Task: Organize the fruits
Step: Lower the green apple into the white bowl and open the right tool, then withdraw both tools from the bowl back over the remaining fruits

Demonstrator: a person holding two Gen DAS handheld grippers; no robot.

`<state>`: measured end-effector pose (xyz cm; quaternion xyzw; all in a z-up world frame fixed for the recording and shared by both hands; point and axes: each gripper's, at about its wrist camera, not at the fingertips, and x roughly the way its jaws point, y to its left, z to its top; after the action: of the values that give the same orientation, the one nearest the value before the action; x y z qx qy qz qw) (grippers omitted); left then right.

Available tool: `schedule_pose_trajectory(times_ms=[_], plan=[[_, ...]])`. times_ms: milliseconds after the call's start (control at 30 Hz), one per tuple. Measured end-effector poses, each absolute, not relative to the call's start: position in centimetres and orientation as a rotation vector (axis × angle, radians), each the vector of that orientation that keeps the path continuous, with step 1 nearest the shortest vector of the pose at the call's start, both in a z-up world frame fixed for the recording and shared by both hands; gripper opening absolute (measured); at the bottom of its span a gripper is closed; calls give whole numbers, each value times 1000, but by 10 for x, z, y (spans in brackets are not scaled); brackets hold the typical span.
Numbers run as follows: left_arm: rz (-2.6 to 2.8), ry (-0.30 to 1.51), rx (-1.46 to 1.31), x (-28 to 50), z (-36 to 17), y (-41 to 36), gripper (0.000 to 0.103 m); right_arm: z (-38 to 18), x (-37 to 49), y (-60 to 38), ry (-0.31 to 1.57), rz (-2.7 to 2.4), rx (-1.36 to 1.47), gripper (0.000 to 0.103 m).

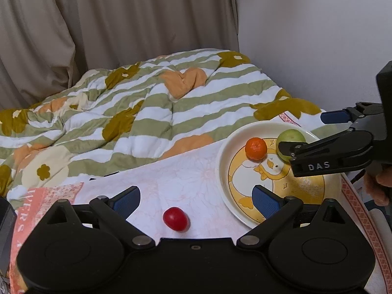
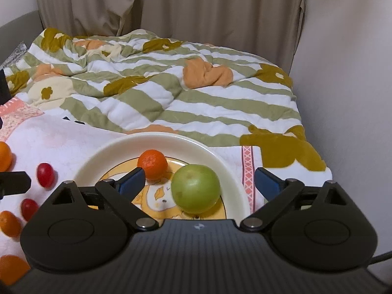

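A cream plate with a duck picture [image 1: 224, 171] [image 2: 103, 152] lies on a pink cloth. On it sit a small orange [image 1: 255, 148] [image 2: 152, 164] and a green apple [image 1: 290, 137] [image 2: 195, 188]. My left gripper [image 1: 196, 202] is open, with a red cherry tomato [image 1: 176, 218] on the cloth between its fingers. My right gripper [image 2: 199, 180] is open over the plate, its fingers on either side of the green apple and apart from it. It also shows in the left wrist view [image 1: 306, 132].
More fruit lies on the cloth left of the plate: two red tomatoes [image 2: 45, 174] [image 2: 29, 208] and several oranges [image 2: 5, 158] [image 2: 9, 223]. A striped floral quilt [image 1: 147, 103] lies behind, with curtains and a white wall beyond.
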<state>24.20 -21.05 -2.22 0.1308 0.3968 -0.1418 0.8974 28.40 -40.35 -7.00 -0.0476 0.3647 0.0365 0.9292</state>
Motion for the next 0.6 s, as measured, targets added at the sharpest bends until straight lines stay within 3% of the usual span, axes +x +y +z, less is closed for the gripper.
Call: schedule_pose_trajectory(times_ms=[600], plan=[[-203, 692, 136, 146, 46, -181, 100, 27, 183, -392, 716, 111, -92, 103]])
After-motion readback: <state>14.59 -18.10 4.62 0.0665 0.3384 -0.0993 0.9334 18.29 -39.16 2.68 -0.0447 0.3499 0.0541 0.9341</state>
